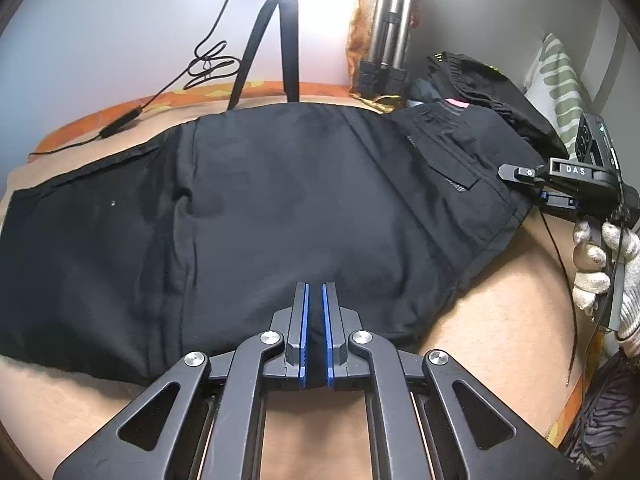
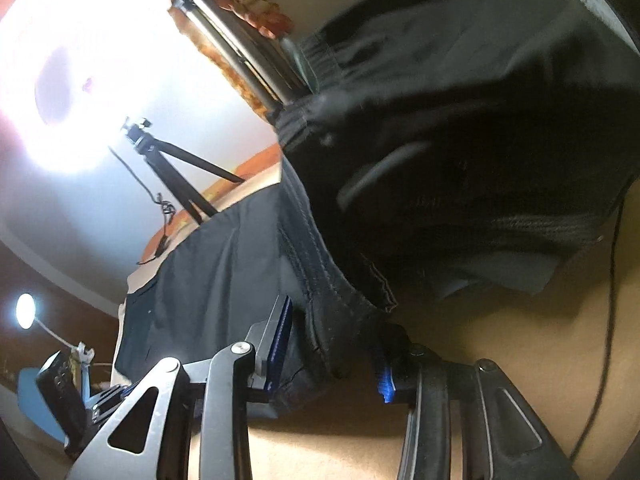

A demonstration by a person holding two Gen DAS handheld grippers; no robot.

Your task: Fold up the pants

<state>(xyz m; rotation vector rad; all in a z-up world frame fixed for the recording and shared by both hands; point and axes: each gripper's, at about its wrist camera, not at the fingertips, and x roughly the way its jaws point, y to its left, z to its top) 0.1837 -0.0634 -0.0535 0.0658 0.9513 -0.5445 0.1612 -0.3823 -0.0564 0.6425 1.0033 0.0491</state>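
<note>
Black pants (image 1: 280, 200) lie spread and folded across a tan bed sheet (image 1: 500, 320). My left gripper (image 1: 316, 292) is shut on the near edge of the pants, with black cloth pinched between its blue pads. At the right end of the pants is my right gripper (image 1: 524, 184), held by a gloved hand (image 1: 596, 256). In the right wrist view this gripper (image 2: 332, 344) stands open, its fingers well apart. The stitched hem of the pants (image 2: 340, 304) hangs loose between them.
A black tripod (image 1: 280, 40) and a silver tripod (image 1: 390, 20) stand at the back of the bed. A black cable (image 1: 208, 60) trails at the back left. A heap of other dark clothes (image 1: 480, 76) and a green-patterned pillow (image 1: 560, 80) lie at the back right.
</note>
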